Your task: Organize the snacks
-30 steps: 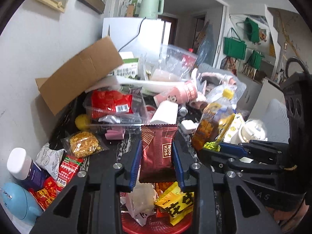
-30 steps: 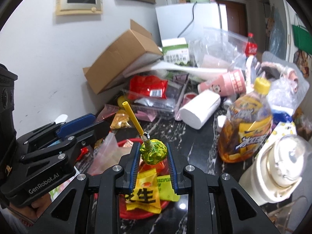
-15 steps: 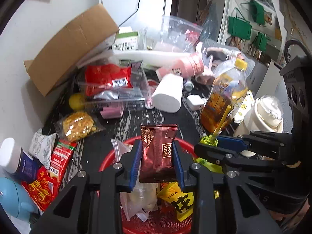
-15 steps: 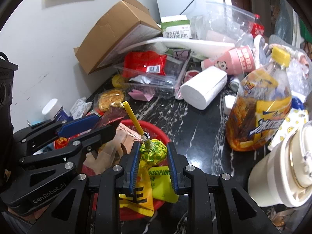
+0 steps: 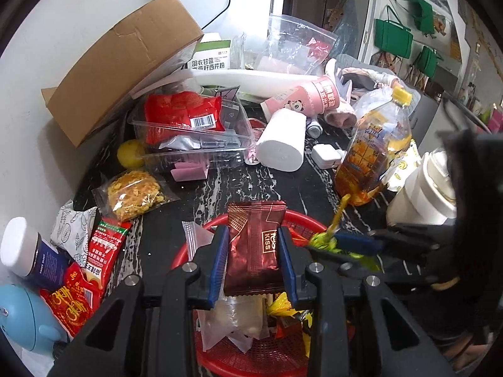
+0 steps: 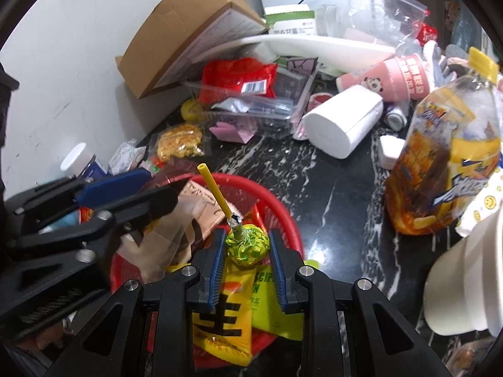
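Note:
My left gripper [image 5: 254,245] is shut on a dark red "kiss" snack packet [image 5: 256,245] and holds it above the red basket [image 5: 301,220]. My right gripper [image 6: 246,246] is shut on a green-wrapped lollipop [image 6: 248,245] with a yellow stick, over the same basket [image 6: 283,216]. The basket holds yellow and clear snack packs [image 6: 226,320]. The right gripper shows at the right of the left wrist view [image 5: 345,245]. The left gripper shows at the left of the right wrist view [image 6: 135,194].
On the black marble counter [image 5: 220,188] lie a puffed snack bag [image 5: 132,193], red packets [image 5: 103,251], a white-capped bottle [image 5: 22,251], a clear tray with a red bag [image 5: 185,116], a paper roll [image 5: 283,144], an orange drink bottle [image 5: 374,150], a cardboard box [image 5: 125,59] and white cups [image 5: 427,185].
Both grippers have come lower and closer over the red basket, each with its snack still held. The basket now fills more of both views.

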A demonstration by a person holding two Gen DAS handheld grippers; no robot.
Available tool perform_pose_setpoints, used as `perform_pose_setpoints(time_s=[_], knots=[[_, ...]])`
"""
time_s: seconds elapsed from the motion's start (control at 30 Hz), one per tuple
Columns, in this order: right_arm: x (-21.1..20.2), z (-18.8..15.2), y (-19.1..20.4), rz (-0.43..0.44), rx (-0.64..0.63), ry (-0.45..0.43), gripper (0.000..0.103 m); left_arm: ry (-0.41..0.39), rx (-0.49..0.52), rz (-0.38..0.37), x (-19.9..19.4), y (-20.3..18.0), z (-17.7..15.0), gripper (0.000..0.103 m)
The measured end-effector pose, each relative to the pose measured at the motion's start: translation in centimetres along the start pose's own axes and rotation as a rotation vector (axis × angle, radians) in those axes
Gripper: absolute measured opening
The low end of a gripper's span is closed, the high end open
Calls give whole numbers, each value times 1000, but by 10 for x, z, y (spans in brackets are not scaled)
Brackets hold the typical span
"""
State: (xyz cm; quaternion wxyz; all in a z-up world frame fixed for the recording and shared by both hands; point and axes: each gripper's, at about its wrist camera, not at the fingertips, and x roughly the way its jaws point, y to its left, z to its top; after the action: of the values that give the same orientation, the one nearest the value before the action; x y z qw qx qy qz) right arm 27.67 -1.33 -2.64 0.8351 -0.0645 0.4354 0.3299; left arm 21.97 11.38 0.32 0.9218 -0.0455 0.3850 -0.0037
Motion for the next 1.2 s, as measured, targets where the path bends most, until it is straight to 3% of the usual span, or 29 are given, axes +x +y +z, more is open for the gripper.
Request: perform_pose_setpoints(time_s=[0.23, 0.3, 0.33, 0.37, 0.53, 0.97, 1.0, 1.07, 1.17, 1.2], knots=[[9, -3, 6, 14, -24, 53, 29, 9, 2, -36, -7, -1, 0, 31], [4, -2, 6, 16, -22, 49, 48, 10, 4, -44, -7, -3, 0, 31], [-1, -1, 7, 11, -24, 37, 63, 10, 5, -46, -7, -3, 0, 31], [-8, 0, 8, 1, -35, 12, 67, 11, 8, -47, -7, -4, 0, 31], [-29, -1, 16, -53, -103, -12, 71, 37, 17, -80, -6, -6, -2, 31], [-24, -7, 8, -111, -109, 53, 73, 124, 58, -11, 12, -13, -5, 33], [-24, -7, 8, -112, -107, 55, 73, 130, 58, -11, 13, -13, -5, 34], [-25, -8, 9, -114, -110, 55, 73, 138, 48, -2, 14, -11, -4, 51], [-26, -8, 8, -126, -103, 53, 73, 120, 44, 23, 10, -9, -4, 68], [-26, -9, 6, -119, -94, 53, 73, 112, 42, 28, 9, -9, -4, 68]])
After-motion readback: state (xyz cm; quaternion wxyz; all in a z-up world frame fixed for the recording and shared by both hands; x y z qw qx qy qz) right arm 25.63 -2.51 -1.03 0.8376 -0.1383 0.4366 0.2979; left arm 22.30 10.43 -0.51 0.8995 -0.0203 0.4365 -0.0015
